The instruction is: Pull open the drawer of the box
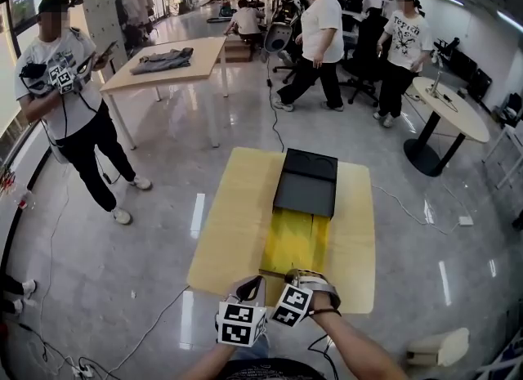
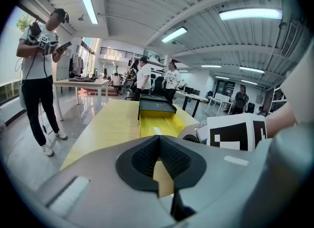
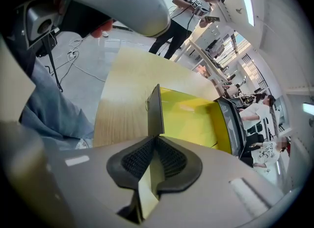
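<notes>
A black box (image 1: pixel 306 181) lies on the far half of a light wooden table (image 1: pixel 237 223). Its yellow drawer (image 1: pixel 298 239) stands pulled far out toward me, its front at the table's near edge. My right gripper (image 1: pixel 301 276) is shut on the drawer's front wall (image 3: pixel 156 109), which runs up between its pads (image 3: pixel 169 161). My left gripper (image 1: pixel 253 288) sits just left of it at the drawer's front left corner, shut with a tan strip of that wall between its pads (image 2: pixel 142 156). From the left gripper view the drawer (image 2: pixel 157 125) and box (image 2: pixel 154 105) lie straight ahead.
A person (image 1: pixel 69 100) stands at the far left holding a device. Behind are a long table with clothes (image 1: pixel 167 64), a round table (image 1: pixel 449 109) and several people near office chairs. Cables run over the glossy floor; a white object (image 1: pixel 437 346) lies at the near right.
</notes>
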A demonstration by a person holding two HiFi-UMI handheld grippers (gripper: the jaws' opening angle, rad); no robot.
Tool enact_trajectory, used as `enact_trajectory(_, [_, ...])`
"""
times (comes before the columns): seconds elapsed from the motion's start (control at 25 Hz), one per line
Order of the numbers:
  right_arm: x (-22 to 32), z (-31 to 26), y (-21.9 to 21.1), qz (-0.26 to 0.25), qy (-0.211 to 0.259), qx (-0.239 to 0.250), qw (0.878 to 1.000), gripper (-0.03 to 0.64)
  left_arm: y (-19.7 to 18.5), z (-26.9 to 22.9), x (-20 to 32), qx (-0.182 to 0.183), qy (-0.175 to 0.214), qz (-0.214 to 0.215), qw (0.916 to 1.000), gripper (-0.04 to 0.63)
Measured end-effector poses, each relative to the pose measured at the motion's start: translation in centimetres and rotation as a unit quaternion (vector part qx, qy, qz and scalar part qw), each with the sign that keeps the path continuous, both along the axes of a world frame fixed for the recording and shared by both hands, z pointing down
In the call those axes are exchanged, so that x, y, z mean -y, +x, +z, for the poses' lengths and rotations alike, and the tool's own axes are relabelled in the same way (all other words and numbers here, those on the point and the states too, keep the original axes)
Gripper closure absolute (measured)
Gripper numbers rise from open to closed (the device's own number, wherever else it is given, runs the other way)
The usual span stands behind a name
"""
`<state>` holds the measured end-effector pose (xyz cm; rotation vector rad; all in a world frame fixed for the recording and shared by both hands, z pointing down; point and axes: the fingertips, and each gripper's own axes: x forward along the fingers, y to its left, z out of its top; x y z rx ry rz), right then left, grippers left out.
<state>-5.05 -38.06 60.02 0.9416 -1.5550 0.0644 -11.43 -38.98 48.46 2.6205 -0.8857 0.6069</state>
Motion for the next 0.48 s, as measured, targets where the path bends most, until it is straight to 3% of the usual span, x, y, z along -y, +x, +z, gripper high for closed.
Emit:
enact_trajectory(0.16, [-0.5, 0.7, -0.5, 0.018, 0.017, 0.032, 0.999, 0.568, -0.6, 1.0, -1.0, 0.002, 0.001, -0.008, 1.0, 0.578])
enact_trajectory(0.28, [-1.4, 0.5, -0.7, 0.041, 0.026, 0.073, 0.996, 0.523, -0.8, 0.7, -1.8, -0.001, 0.0, -0.02, 0.9998, 0.578])
enact_trajectory(0.48, [-2.8, -2.0, -1.0, 0.07, 0.08, 0.126, 0.986, 0.581, -1.5, 0.1, -3.6, -0.016, -0.003, -0.04, 0.9991, 0.578])
